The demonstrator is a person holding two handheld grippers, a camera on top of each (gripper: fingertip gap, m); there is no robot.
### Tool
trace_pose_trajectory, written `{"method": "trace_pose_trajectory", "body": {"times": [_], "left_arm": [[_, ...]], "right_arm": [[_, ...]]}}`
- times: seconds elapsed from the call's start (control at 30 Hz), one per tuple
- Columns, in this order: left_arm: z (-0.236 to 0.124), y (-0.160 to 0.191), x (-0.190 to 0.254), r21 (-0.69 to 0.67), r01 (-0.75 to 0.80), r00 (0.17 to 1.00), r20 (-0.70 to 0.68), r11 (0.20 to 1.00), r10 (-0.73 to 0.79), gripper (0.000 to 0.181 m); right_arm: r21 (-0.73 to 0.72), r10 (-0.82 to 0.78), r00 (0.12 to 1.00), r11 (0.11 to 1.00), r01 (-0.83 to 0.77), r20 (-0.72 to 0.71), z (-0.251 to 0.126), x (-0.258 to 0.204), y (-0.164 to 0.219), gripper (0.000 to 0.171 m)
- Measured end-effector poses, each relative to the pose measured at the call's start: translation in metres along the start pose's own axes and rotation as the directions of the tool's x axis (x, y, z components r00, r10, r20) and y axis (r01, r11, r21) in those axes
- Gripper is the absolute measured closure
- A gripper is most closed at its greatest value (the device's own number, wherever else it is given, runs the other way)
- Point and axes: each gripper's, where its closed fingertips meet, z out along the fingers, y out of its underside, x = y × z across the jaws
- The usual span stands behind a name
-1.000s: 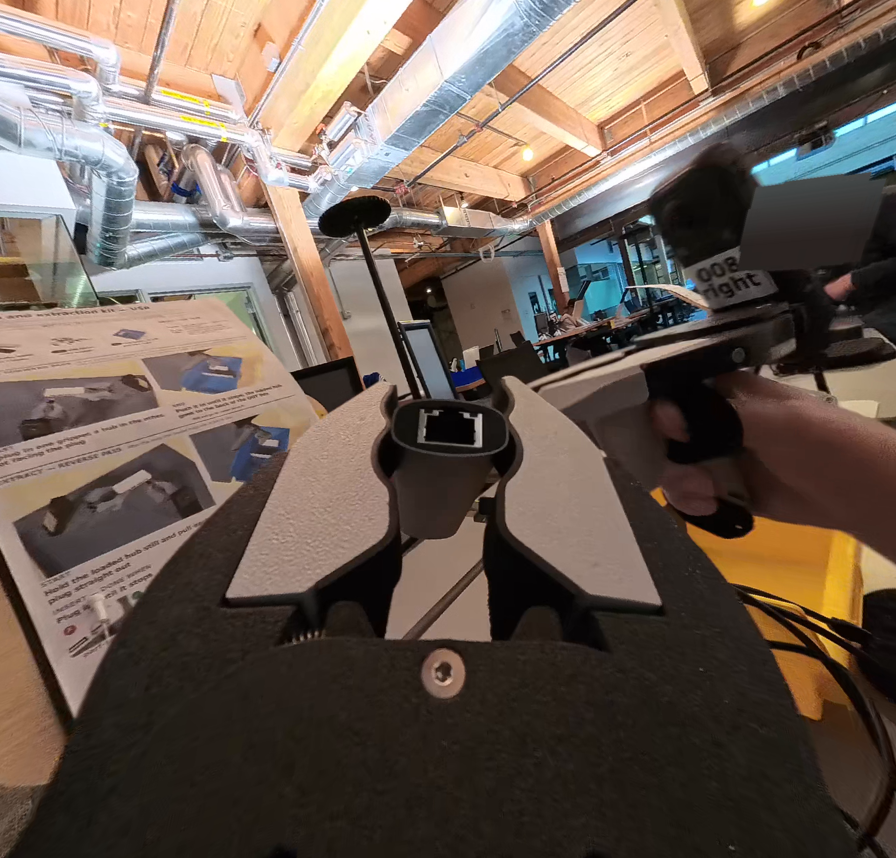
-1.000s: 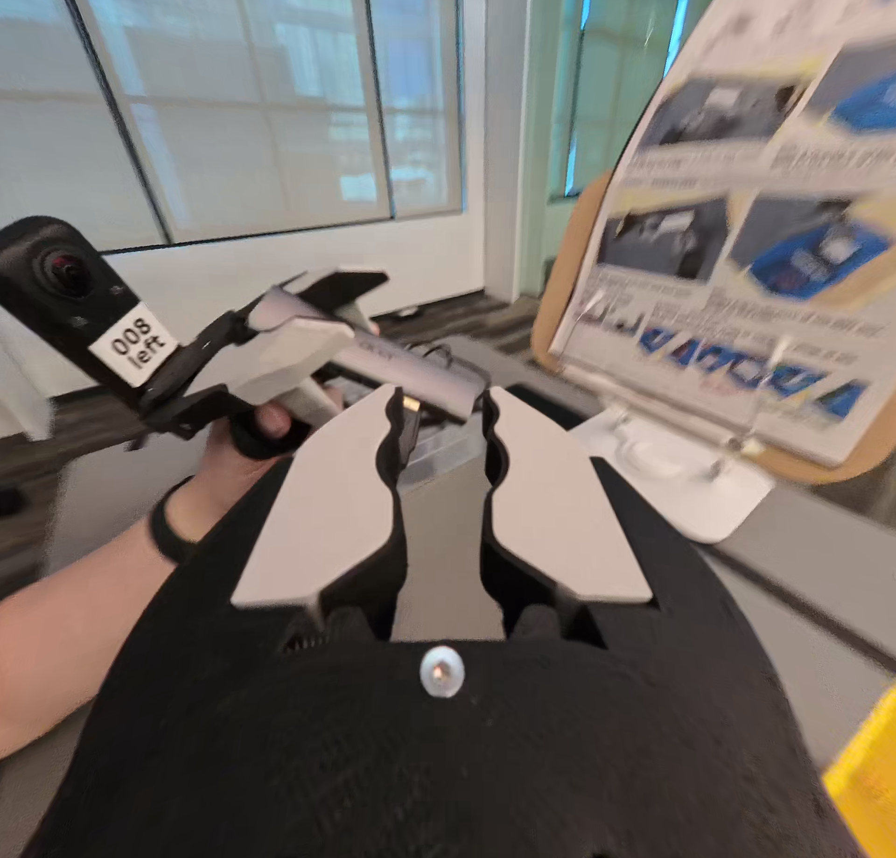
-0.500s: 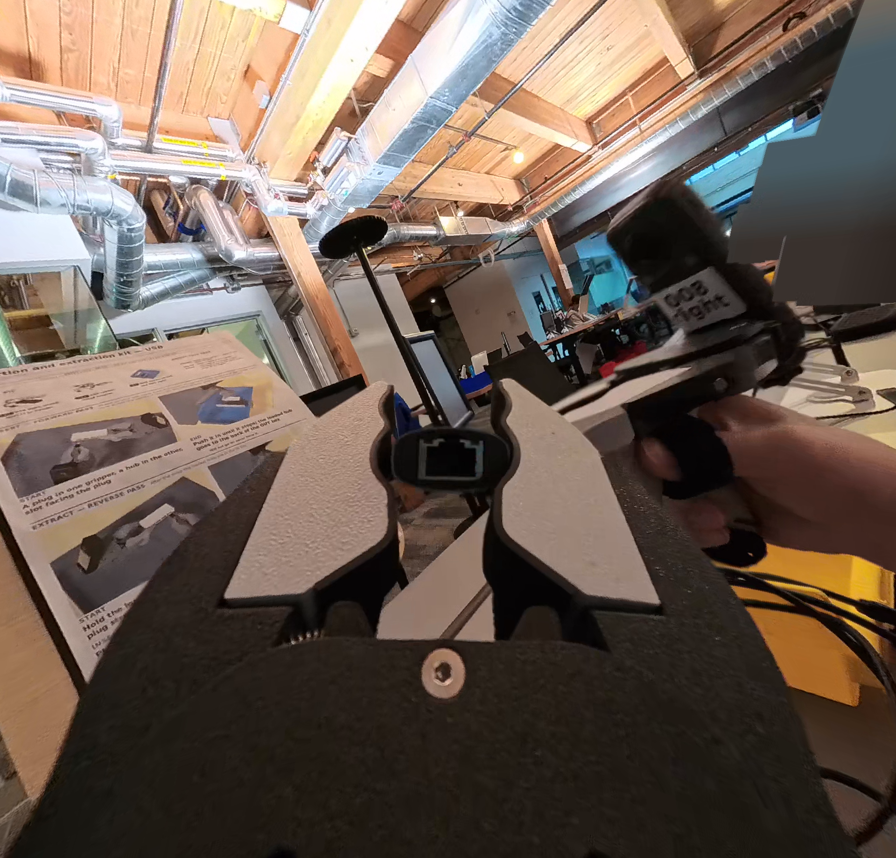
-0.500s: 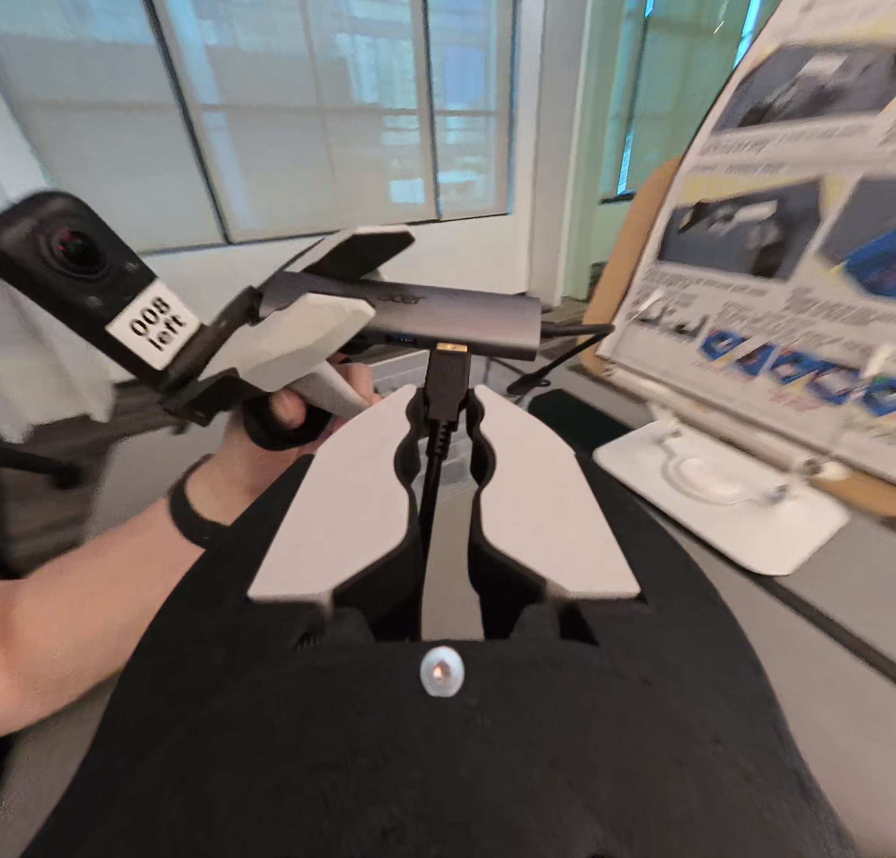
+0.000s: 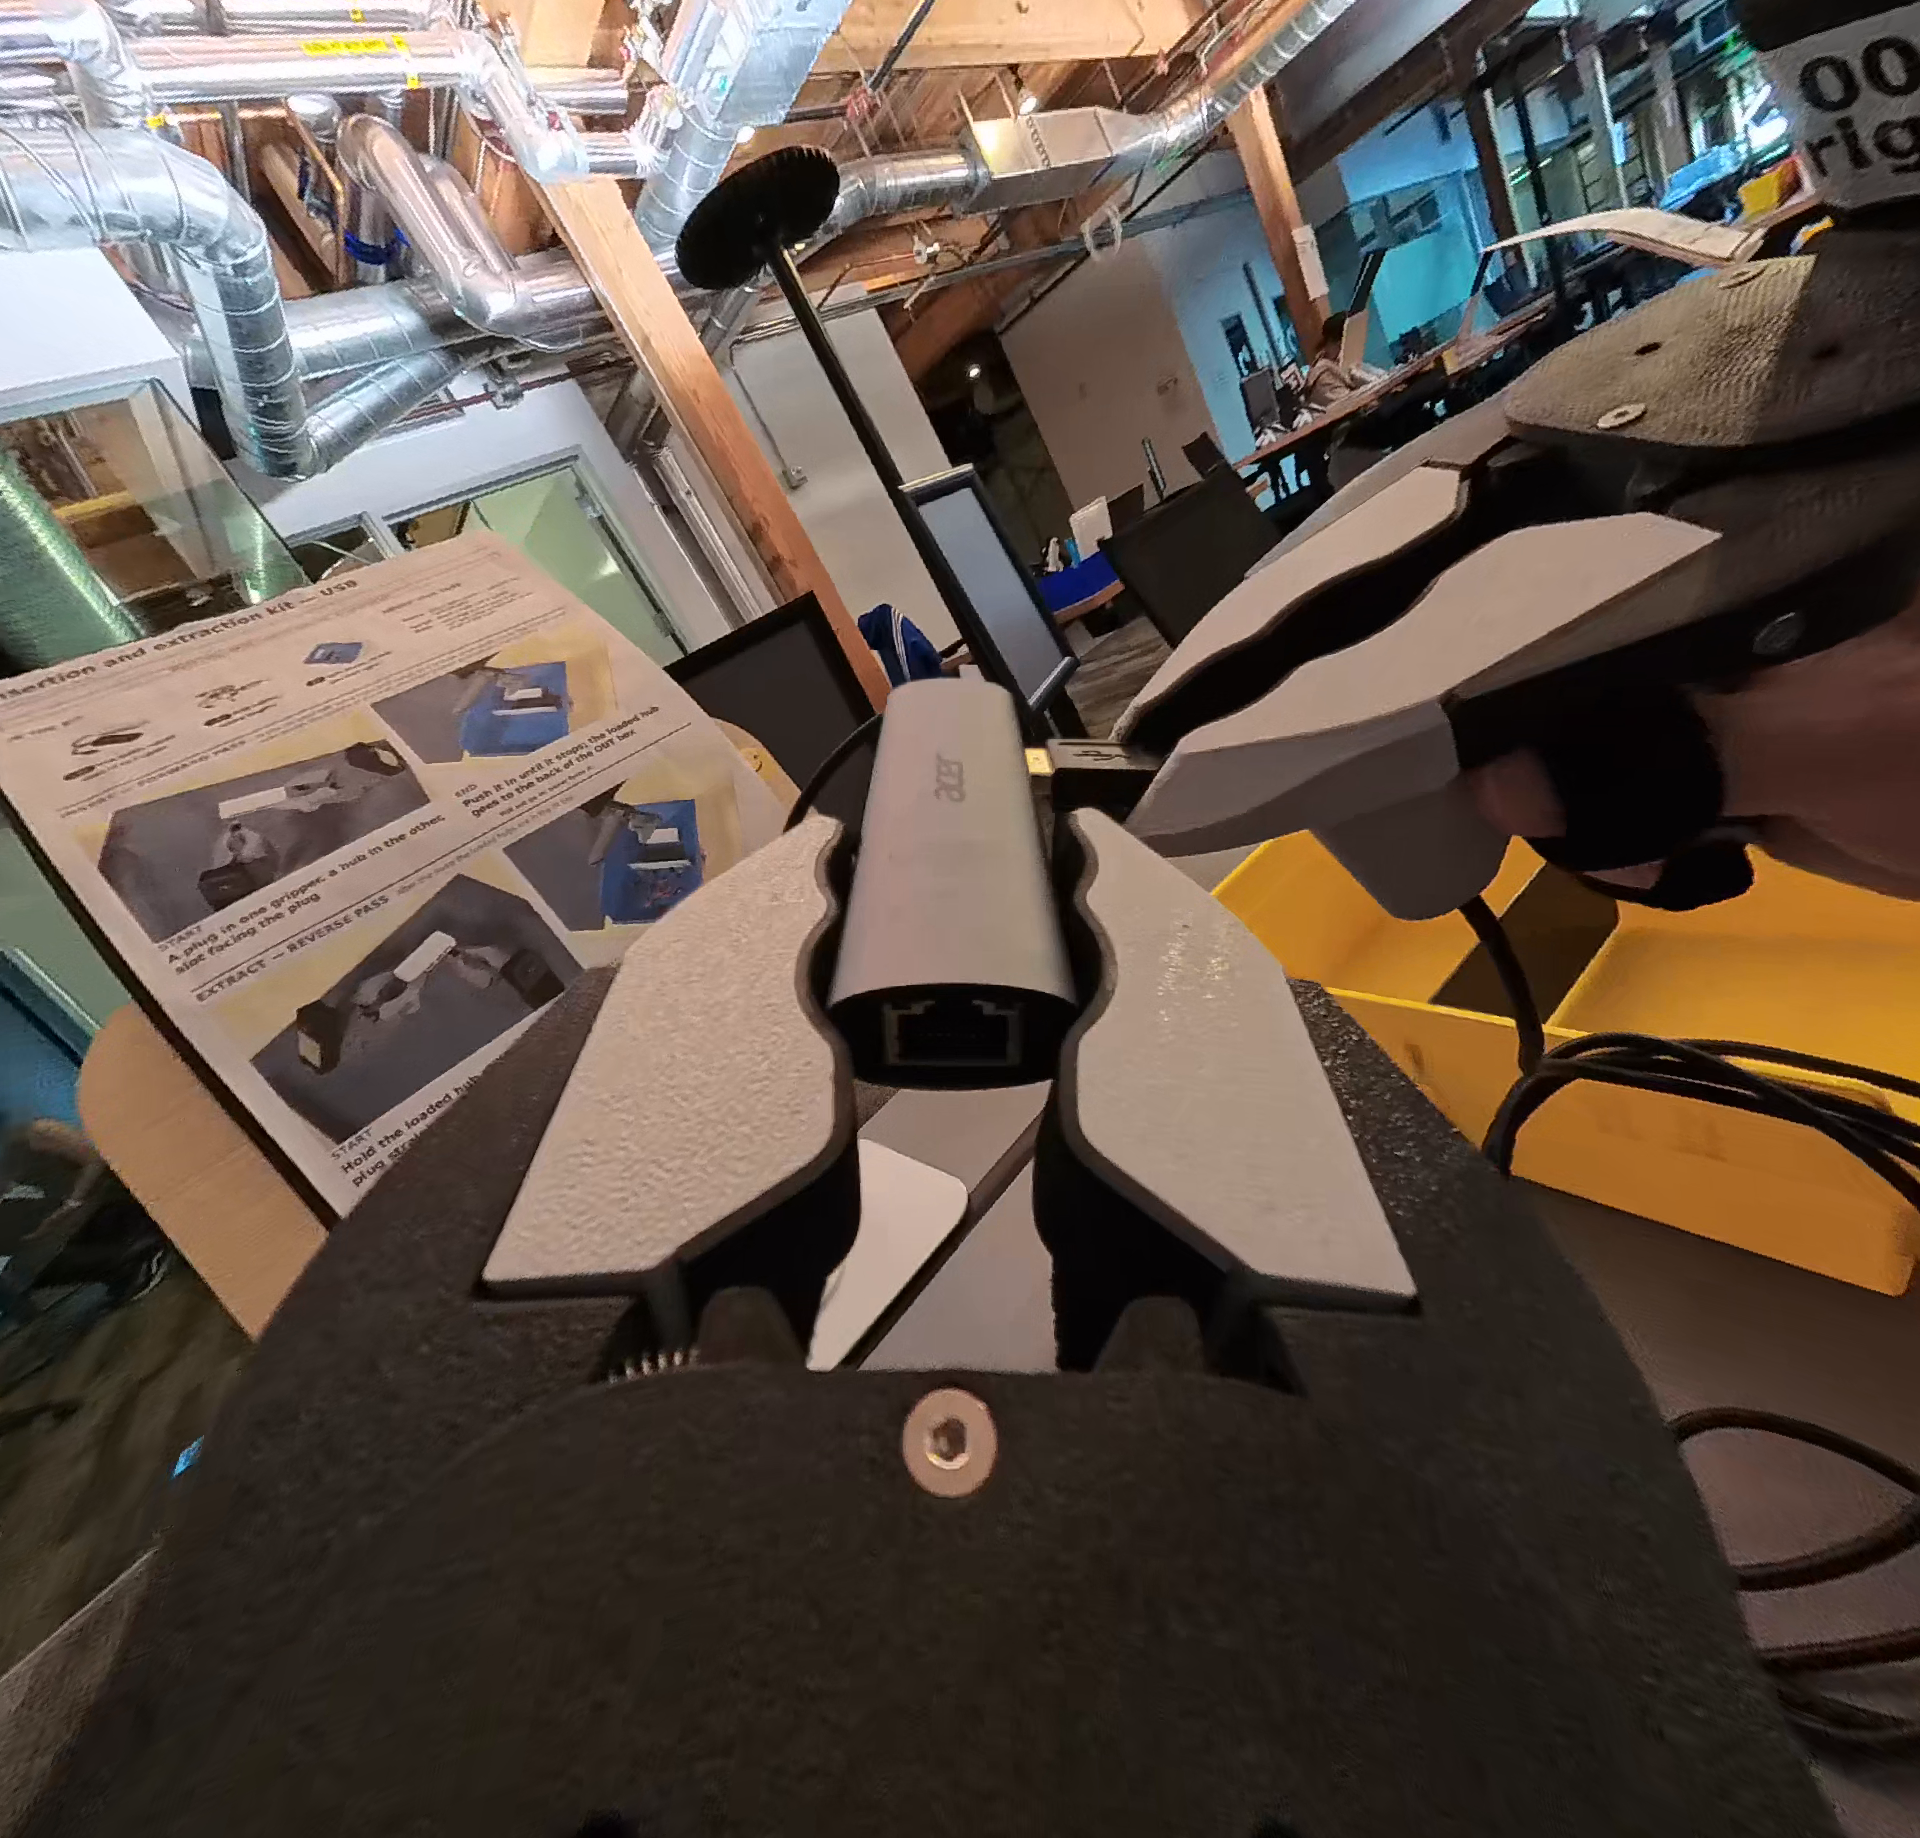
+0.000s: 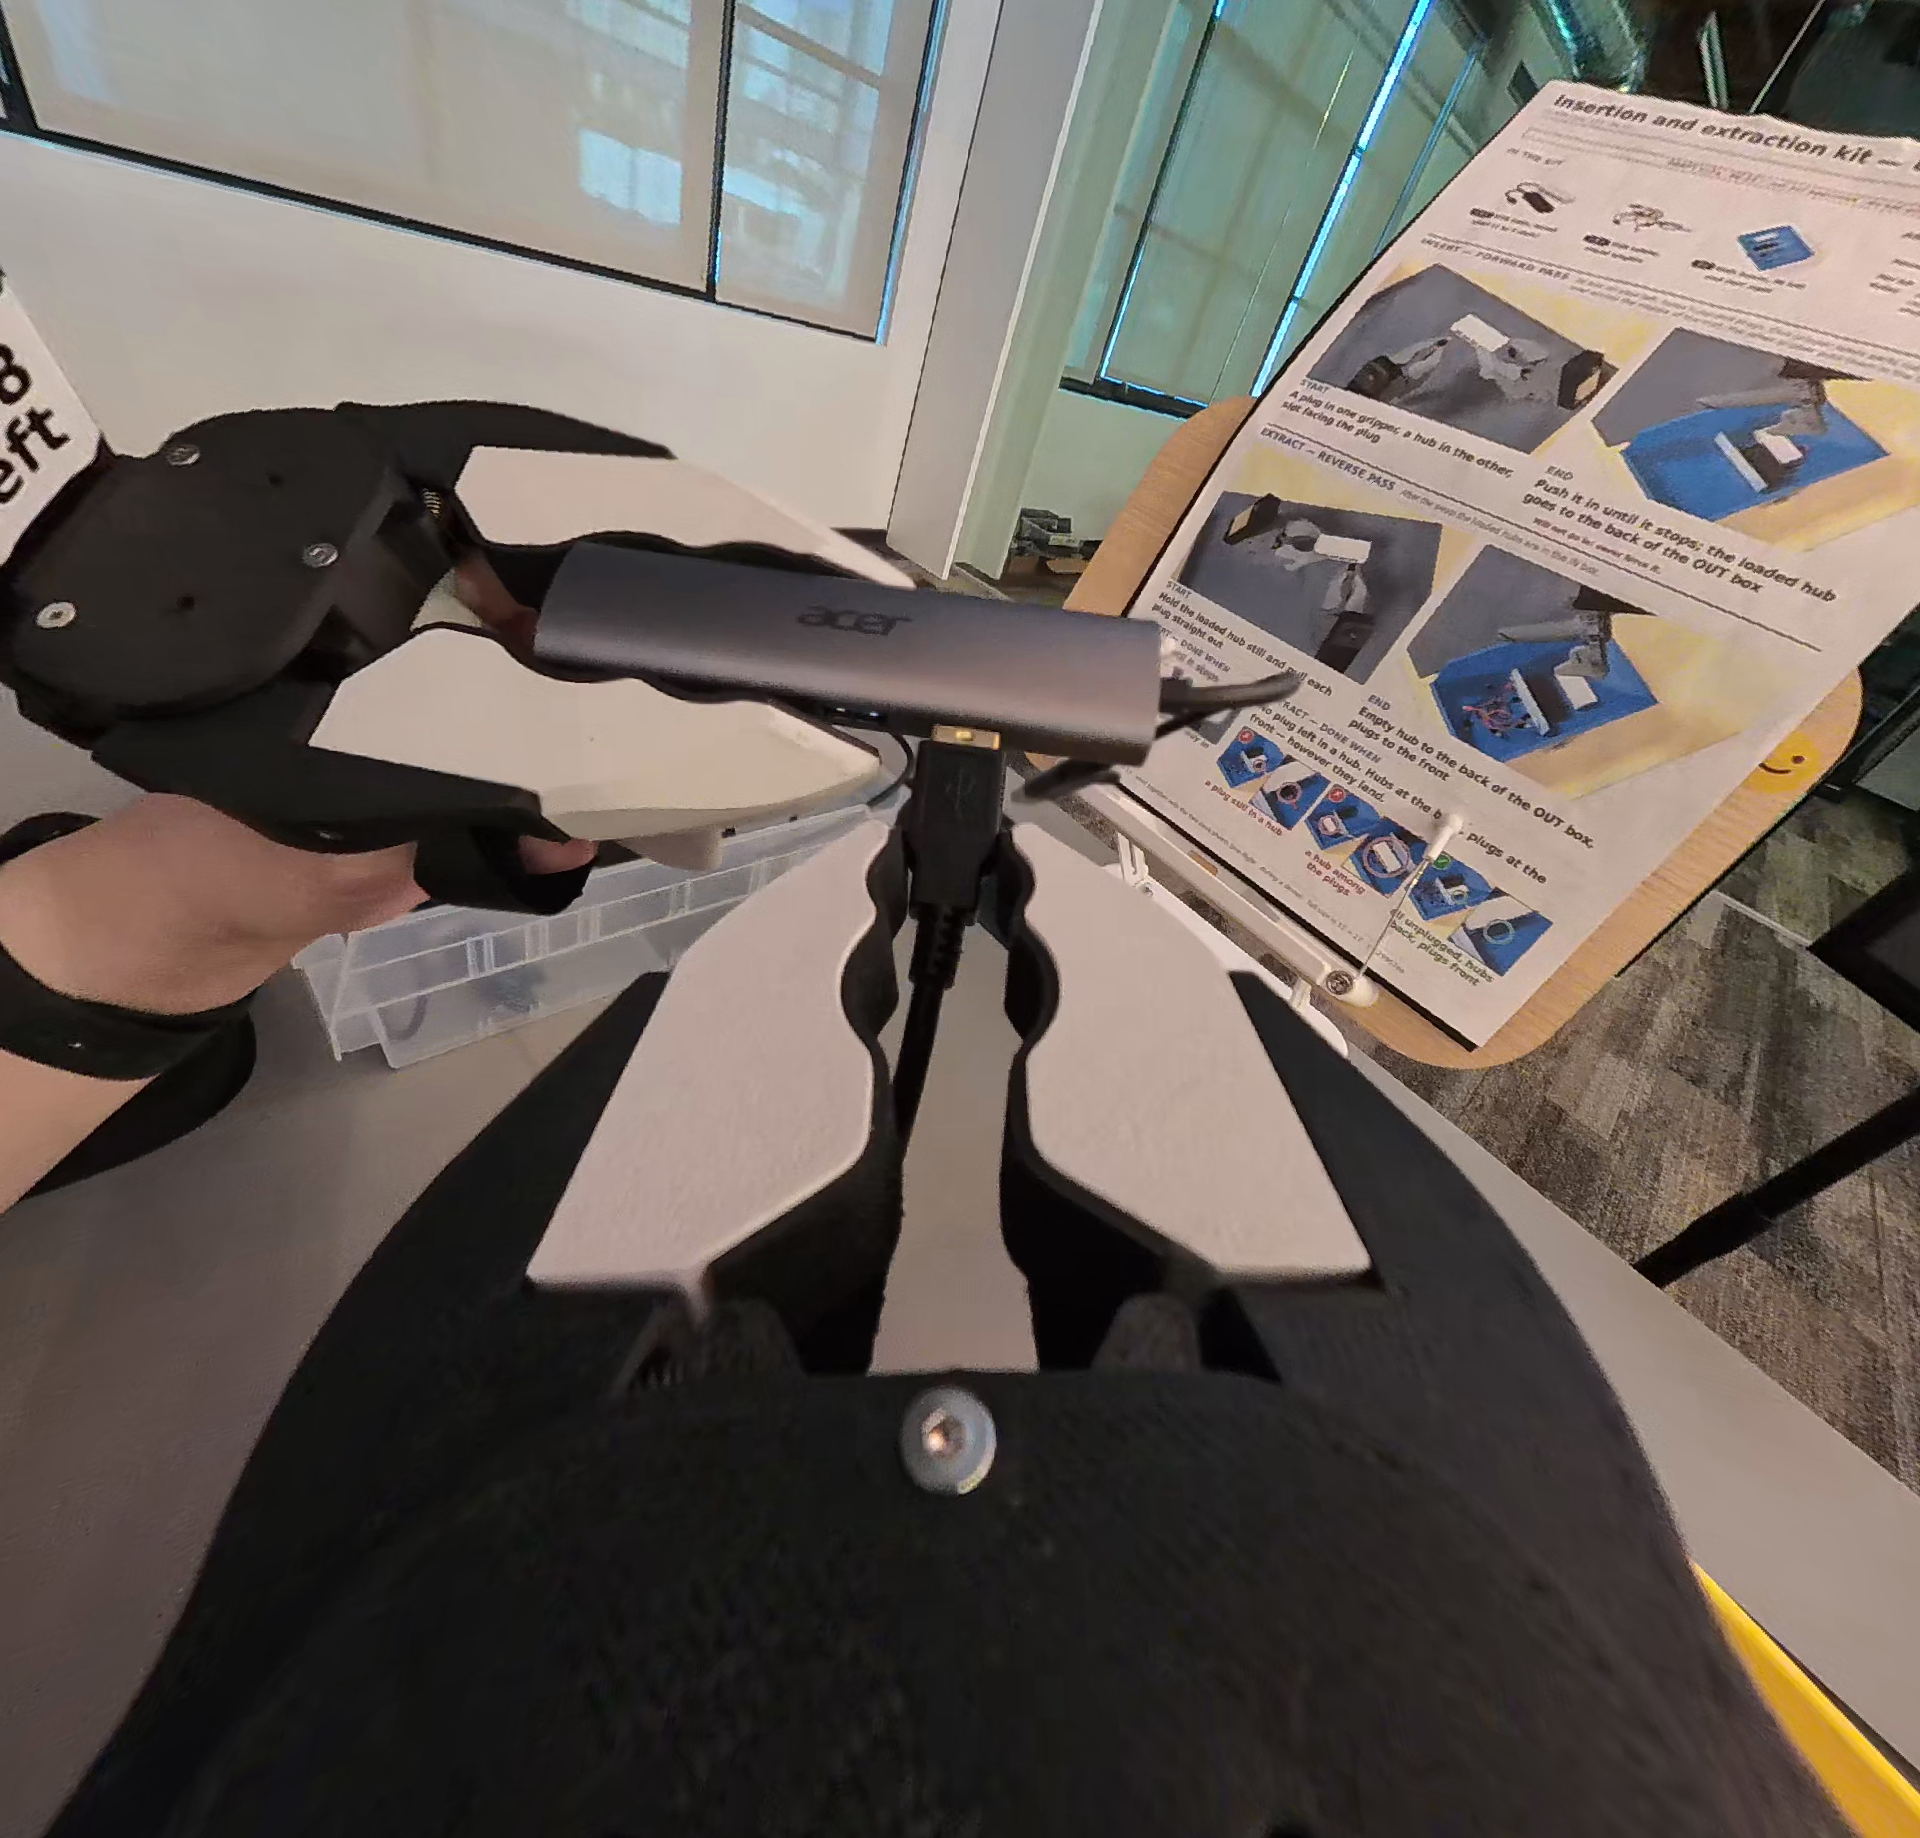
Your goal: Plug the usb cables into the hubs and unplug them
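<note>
My left gripper (image 5: 951, 853) is shut on a grey USB hub (image 5: 951, 853) and holds it in the air, its network socket end facing the camera. The hub also shows in the right wrist view (image 6: 852, 635), lying crosswise in the left gripper (image 6: 665, 666). My right gripper (image 6: 948, 843) is shut on a black USB plug (image 6: 948, 812), whose cable runs back between the fingers. The plug's gold metal tip meets the hub's side. I cannot tell how deep it sits. In the left wrist view the right gripper (image 5: 1132, 749) comes in from the right with the plug (image 5: 1091, 754).
A yellow bin (image 5: 1558, 1113) and loose black cables (image 5: 1714, 1092) lie at the right. A printed instruction sheet (image 6: 1507, 541) stands on a wooden board behind. A clear plastic box (image 6: 540, 941) sits on the grey table (image 6: 260, 1217) under the left gripper.
The left gripper has tilted down, so the hub's top face now shows. The right gripper has brought the plug up to the hub's side, and the two grippers are closer together.
</note>
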Motion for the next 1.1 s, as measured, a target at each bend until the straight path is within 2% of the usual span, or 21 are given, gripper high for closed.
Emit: {"method": "trace_pose_trajectory", "body": {"times": [0.23,0.37,0.53,0.77,0.9,1.0,1.1], "left_arm": [[0.001,-0.004,0.001,0.034,0.033,0.999,0.012,0.999,-0.033,0.145],[-0.004,-0.019,-0.001,0.129,0.02,0.998,0.052,0.991,-0.027,0.145],[-0.004,-0.014,0.0,0.074,0.021,0.999,0.028,0.997,-0.023,0.145],[-0.007,-0.027,-0.003,0.15,-0.021,0.99,0.141,0.988,-0.001,0.145],[-0.012,-0.031,-0.011,0.189,0.017,0.987,0.155,0.982,-0.047,0.145],[-0.015,-0.031,-0.015,0.194,0.04,0.985,0.156,0.98,-0.071,0.146],[-0.012,-0.024,-0.015,0.161,0.047,0.988,0.14,0.986,-0.07,0.146]], "right_arm": [[0.025,0.025,1.0,0.999,-0.025,0.009,-0.002,0.001,-0.003,0.154],[0.03,0.016,1.0,0.999,-0.016,0.022,-0.005,-0.003,-0.007,0.154],[0.029,-0.036,0.999,0.999,0.036,-0.015,-0.006,-0.003,-0.009,0.154],[0.11,-0.018,1.0,0.994,0.021,-0.023,-0.011,-0.003,-0.021,0.152],[0.141,-0.015,0.999,0.99,0.02,-0.035,-0.014,-0.004,-0.027,0.153],[0.138,0.039,0.999,0.99,-0.039,0.001,-0.012,-0.003,-0.024,0.152],[0.06,0.209,0.966,0.974,-0.22,0.151,0.002,-0.014,-0.007,0.143]]}}
